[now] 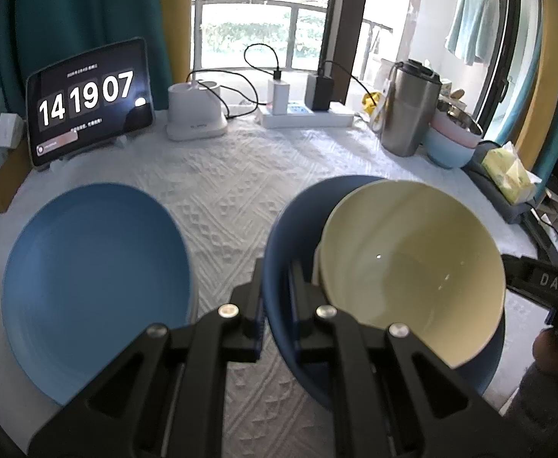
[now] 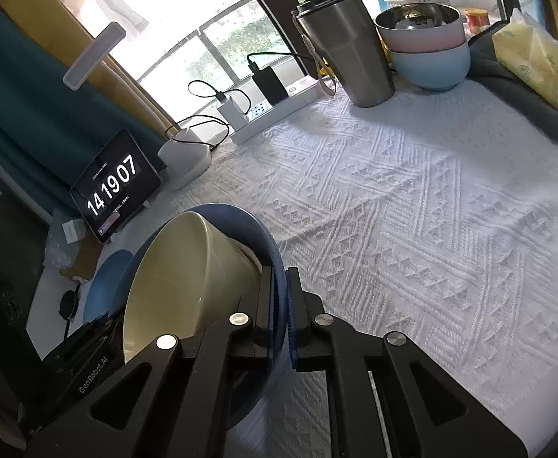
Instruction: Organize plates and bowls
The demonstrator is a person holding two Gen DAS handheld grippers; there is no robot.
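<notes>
A dark blue bowl (image 1: pixel 279 252) holds a cream bowl (image 1: pixel 412 274) that sits tilted inside it. My left gripper (image 1: pixel 277 297) is shut on the dark blue bowl's left rim. My right gripper (image 2: pixel 279 305) is shut on the same bowl's (image 2: pixel 267 244) right rim, with the cream bowl (image 2: pixel 179 274) to its left. The bowls are tipped and held above the white cloth. A light blue plate (image 1: pixel 95 286) lies flat on the cloth to the left; its edge shows in the right wrist view (image 2: pixel 103 278). The right gripper's body shows at the right edge of the left wrist view (image 1: pixel 545 282).
A pink bowl stacked in a light blue bowl (image 2: pixel 427 49) stands at the back right beside a steel tumbler (image 2: pixel 347 45). A tissue pack (image 2: pixel 534 57), power strip (image 1: pixel 305 114), white device (image 1: pixel 195 110) and clock tablet (image 1: pixel 88 103) line the table's back.
</notes>
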